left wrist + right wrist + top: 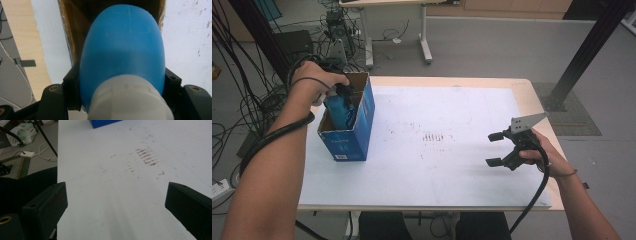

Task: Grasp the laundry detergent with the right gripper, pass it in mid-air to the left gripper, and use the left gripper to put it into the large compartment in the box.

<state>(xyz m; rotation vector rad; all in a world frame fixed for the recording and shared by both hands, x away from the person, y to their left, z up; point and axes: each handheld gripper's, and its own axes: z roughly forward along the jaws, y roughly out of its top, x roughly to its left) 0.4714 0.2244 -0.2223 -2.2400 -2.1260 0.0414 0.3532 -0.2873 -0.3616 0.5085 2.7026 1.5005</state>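
A person stands at a light wooden desk (532, 92) covered by a large white sheet (437, 150) that carries a patch of small brownish marks (435, 137) near its middle. At the desk's left end sits an open blue cardboard box (354, 135) with brown inner walls and its flaps up.

The left hand (314, 77) reaches over the box from above, holding the left tongs (343, 92) at the box's opening. Those tongs are clamped on a smooth blue plastic bottle with a white cap (122, 62). In the left gripper view the two black jaws press against the bottle's sides just above the cap, the cap sits nearest the camera and the rounded blue body points away into the brown interior of the box. From the high view the bottle (338, 111) shows as a blue shape partly inside the box, leaning against its near-left part; how deep it sits I cannot tell.

The right hand (544, 152) rests over the right side of the desk, well apart from the box, holding the right tongs (495, 148) just above the white sheet. Their jaws stand wide apart with nothing between them, pointing left toward the middle of the desk. A grey three-cornered plate rides on top of them, and a thick black cable trails back along the right forearm. In the right gripper view a corner of the blue box (105, 123) shows at the far edge.

Beyond the desk, the grey floor (492, 45) holds tangled cables.
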